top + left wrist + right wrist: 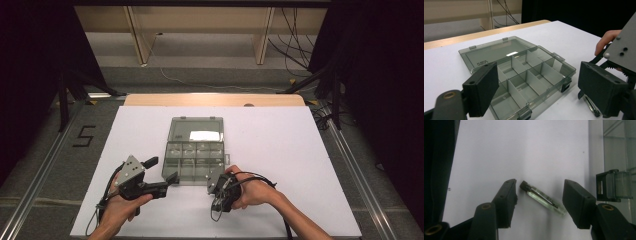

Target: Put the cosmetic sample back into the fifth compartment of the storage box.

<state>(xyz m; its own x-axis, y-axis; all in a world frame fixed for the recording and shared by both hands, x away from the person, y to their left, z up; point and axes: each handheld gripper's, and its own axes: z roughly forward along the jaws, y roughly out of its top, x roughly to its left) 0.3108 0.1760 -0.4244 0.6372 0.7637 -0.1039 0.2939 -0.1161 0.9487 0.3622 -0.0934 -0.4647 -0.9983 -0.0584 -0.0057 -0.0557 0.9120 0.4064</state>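
A small glass vial [541,198] with a black cap lies flat on the white table. My right gripper [540,195] stands open around it, one jaw on each side, and neither pad touches the glass. In the high view the right gripper [220,190] points down at the table just in front of the box's near right corner. A clear grey compartment box [195,160] lies open at the table's centre, its lid [196,129] folded flat behind it. Its compartments [524,77] look empty. My left gripper [161,170] is open beside the box's near left corner, holding nothing.
White sheet [280,150] covers the table, with a wooden edge [215,99] at the far side. The box's front latch [614,185] stands close to my right gripper's right jaw. Black curtains and cables flank the table. A "5" mark [84,136] lies on the floor at left.
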